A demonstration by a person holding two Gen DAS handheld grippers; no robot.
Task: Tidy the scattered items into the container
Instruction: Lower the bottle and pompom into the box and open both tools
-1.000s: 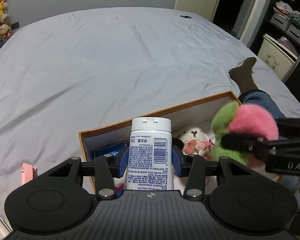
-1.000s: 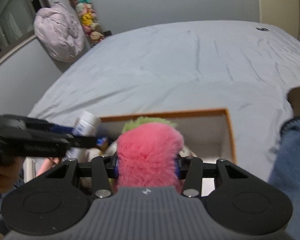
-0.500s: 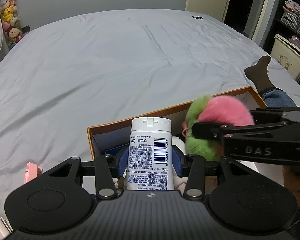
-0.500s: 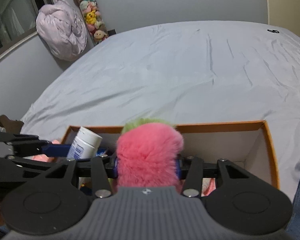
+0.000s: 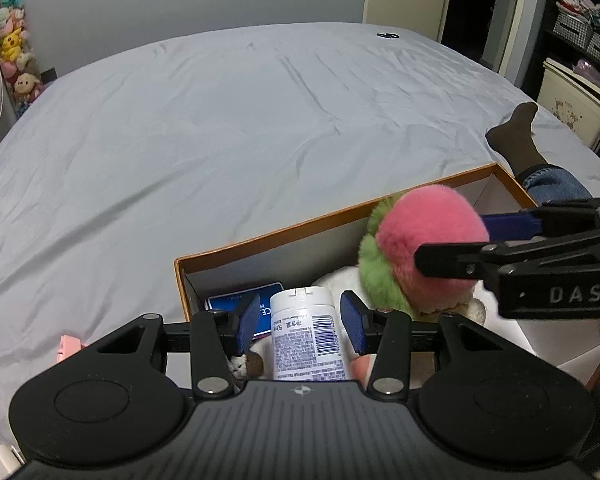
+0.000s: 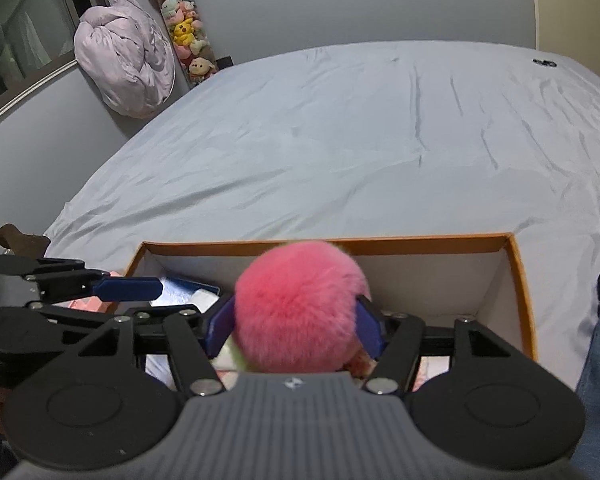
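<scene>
An orange-rimmed cardboard box [image 5: 280, 236] lies on the grey bed. My left gripper [image 5: 300, 298] hangs over its left end. A white labelled bottle [image 5: 304, 336] stands between the blue pads, with a thin gap on each side. My right gripper [image 6: 296, 304] is over the middle of the box [image 6: 420, 242] and its jaws are opening. The pink and green plush ball [image 6: 300, 312] sits between them, puffed out round, and the left pad [image 6: 220, 328] is off the fur. In the left wrist view the ball [image 5: 424, 240] rests on a white plush toy [image 5: 340, 280].
A blue card [image 5: 236, 300] lies in the box's left end. A pink item [image 5: 68, 346] sits on the sheet left of the box. A person's leg with a dark sock [image 5: 516, 132] lies at the right. A lilac bundle [image 6: 124, 60] leans on the wall.
The right gripper came down over the box and its jaws widened, so the squeezed plush rounded out. The bottle sank lower between the left pads, and gaps now show beside it.
</scene>
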